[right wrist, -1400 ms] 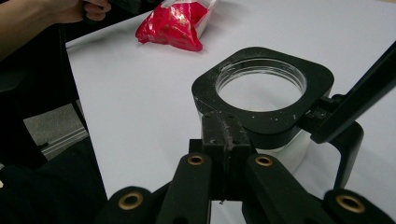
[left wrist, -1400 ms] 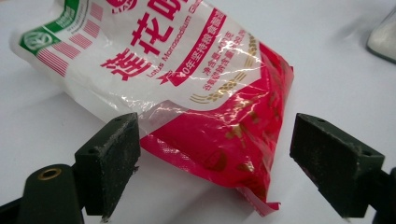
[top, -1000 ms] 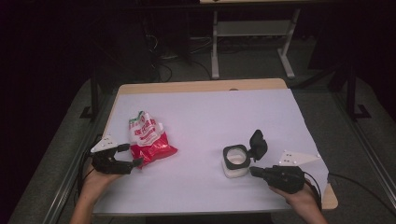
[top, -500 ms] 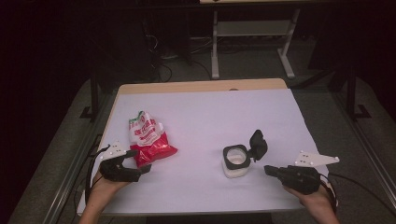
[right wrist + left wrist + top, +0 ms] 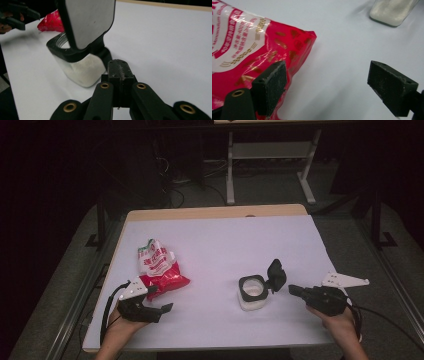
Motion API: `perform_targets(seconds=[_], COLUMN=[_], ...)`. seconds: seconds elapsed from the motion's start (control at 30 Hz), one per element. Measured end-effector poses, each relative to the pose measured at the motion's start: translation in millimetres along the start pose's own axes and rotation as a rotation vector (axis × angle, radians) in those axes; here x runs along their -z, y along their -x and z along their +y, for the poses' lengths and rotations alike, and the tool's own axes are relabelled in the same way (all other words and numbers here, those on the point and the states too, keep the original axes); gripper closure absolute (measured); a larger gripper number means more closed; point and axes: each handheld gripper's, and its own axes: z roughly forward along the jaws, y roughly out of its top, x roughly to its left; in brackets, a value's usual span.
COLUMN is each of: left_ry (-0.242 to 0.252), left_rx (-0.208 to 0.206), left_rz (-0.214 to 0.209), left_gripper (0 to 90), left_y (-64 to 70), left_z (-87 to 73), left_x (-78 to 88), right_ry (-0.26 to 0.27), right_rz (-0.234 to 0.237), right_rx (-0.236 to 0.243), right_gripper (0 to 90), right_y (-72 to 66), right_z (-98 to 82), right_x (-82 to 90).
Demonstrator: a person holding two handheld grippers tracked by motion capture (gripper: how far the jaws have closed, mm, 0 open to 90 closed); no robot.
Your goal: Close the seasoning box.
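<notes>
Both our grippers have drawn back toward us. Our left gripper (image 5: 162,309) gapes wide beside the red bag (image 5: 159,270). Our right gripper (image 5: 295,290), jaws pressed together, points at the open jar (image 5: 251,292).

In the left gripper view the red and white bag (image 5: 249,47) runs off the top and left edges, its printed lettering too smeared by glare to read, and one black pad covers its lower corner; the jar (image 5: 393,11) beyond the bag is cropped at the top edge and blurred (just its white contents and base show). In the right gripper view the jar's raised lid (image 5: 87,20) is cut by the top edge and hides part of the bag behind the jar, while the left gripper (image 5: 17,16) beside the bag is dark, blurred and clipped by the left edge.
</notes>
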Motion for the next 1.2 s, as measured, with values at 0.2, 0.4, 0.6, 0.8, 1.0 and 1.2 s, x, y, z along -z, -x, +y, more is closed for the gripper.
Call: perform_targets(seconds=[0.2,0.4,0.6,0.8,1.0,1.2], left_ry=[0.016,0.019,0.01,0.013,0.026,0.019], left_rx=[0.002,0.003,-0.005,-0.006,0.013,-0.001], left_rz=[0.0,0.005,-0.017,-0.024,-0.035,-0.037], left_gripper=[15.5,15.6,15.7,15.7,15.7,15.7], left_y=[3.4,7.1,10.3,10.8,9.9,11.0], left_z=[1.2,1.4,0.4,1.0,0.0,0.4], left_x=[-3.5,-5.8,-9.9,-11.3,-10.8,-12.2], right_ry=[0.027,0.034,0.037,0.074,0.099,0.098], right_rz=[0.008,0.039,0.033,0.046,0.052,0.078], right_rx=[-0.025,-0.027,-0.001,-0.001,0.004,0.016], right_gripper=[90.0,90.0,90.0,90.0,90.0,90.0], right_y=[4.6,3.5,-3.8,-8.2,-15.0,-22.1], right_z=[9.1,21.2,21.0,21.0,25.4,28.3], right_x=[-11.5,-23.2,-30.3,-24.7,-22.3,-28.9])
